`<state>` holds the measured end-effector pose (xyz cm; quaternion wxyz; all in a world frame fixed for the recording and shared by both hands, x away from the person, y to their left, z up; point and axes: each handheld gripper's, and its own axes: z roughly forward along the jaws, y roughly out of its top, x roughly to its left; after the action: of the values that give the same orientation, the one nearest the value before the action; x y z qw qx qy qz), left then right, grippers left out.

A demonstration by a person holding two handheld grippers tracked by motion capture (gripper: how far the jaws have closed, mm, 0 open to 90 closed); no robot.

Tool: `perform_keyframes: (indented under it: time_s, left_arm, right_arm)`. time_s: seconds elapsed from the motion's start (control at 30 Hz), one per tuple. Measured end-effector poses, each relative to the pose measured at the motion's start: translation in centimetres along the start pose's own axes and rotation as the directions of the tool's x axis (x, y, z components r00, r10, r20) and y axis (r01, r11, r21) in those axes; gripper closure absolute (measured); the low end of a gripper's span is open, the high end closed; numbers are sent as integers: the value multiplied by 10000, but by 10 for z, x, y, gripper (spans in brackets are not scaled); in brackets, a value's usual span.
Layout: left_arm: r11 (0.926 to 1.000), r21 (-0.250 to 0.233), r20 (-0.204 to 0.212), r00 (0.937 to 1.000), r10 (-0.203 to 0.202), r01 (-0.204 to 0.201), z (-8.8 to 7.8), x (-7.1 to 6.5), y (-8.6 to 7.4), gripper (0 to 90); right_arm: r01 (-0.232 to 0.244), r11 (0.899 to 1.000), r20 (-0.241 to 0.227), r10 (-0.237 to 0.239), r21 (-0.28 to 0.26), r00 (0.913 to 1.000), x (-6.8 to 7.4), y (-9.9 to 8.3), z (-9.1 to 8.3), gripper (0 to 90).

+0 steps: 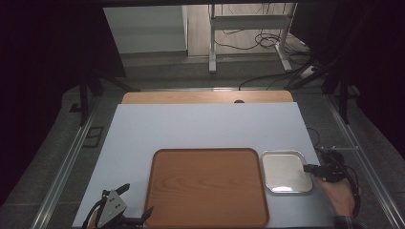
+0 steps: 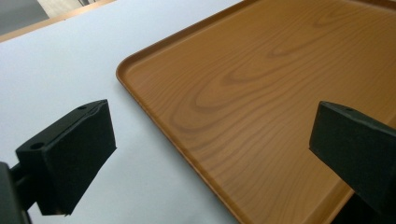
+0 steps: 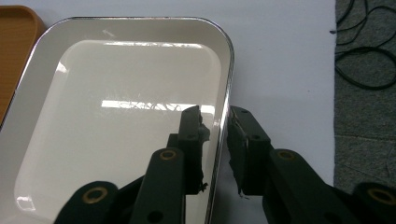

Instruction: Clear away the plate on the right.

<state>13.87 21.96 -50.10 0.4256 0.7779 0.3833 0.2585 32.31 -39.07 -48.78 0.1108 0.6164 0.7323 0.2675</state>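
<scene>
A brown wooden tray lies on the white table sheet, and a small shiny metal tray sits right beside its right edge. My right gripper reaches in from the right. In the right gripper view its jaws straddle the metal tray's right rim, one inside and one outside, with a narrow gap still showing at the inner pad. My left gripper stands wide open at the wooden tray's near left corner. One jaw is over the sheet and the other over the wooden tray; nothing is between them.
Both trays look bare. A strip of wooden tabletop shows beyond the sheet's far edge. Grey floor with black cables lies just off the sheet's right edge, close to my right hand.
</scene>
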Motion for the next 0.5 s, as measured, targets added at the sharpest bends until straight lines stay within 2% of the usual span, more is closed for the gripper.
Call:
perform_keyframes:
  time_s: [0.17, 0.23, 0.3, 0.33, 0.43, 0.47, 0.5]
  left_arm:
    - [10000, -1, 1, 10000, 2, -2, 0, 0, 0, 0]
    - [10000, 3, -1, 10000, 10, -10, 0, 0, 0, 0]
    - [10000, 1, -1, 10000, 12, -12, 0, 0, 0, 0]
    - [10000, -3, 0, 10000, 6, -6, 0, 0, 0, 0]
    - [10000, -6, 3, 10000, 5, -5, 0, 0, 0, 0]
    - [10000, -7, 5, 10000, 1, -1, 0, 0, 0, 0]
    - [10000, -10, 7, 10000, -2, 2, 0, 0, 0, 0]
  right_arm:
    - [-61, 9996, 27, 60, 262, 10000, -1, 3, 5, 792]
    - [-174, 9987, 18, 173, 474, 9998, -3, 5, 9, 826]
    - [-305, 9984, -70, 309, 472, 9995, -4, 5, 10, 834]
    - [-823, 9956, -548, 848, 457, 9949, -10, 6, 8, 861]
    - [-1399, 9896, -1119, 1427, 321, 9834, -16, 4, 7, 879]
    - [-1469, 9888, -1308, 1492, 267, 9801, -18, 4, 6, 879]
    - [-1441, 9892, -1240, 1463, 265, 9814, -18, 4, 5, 879]
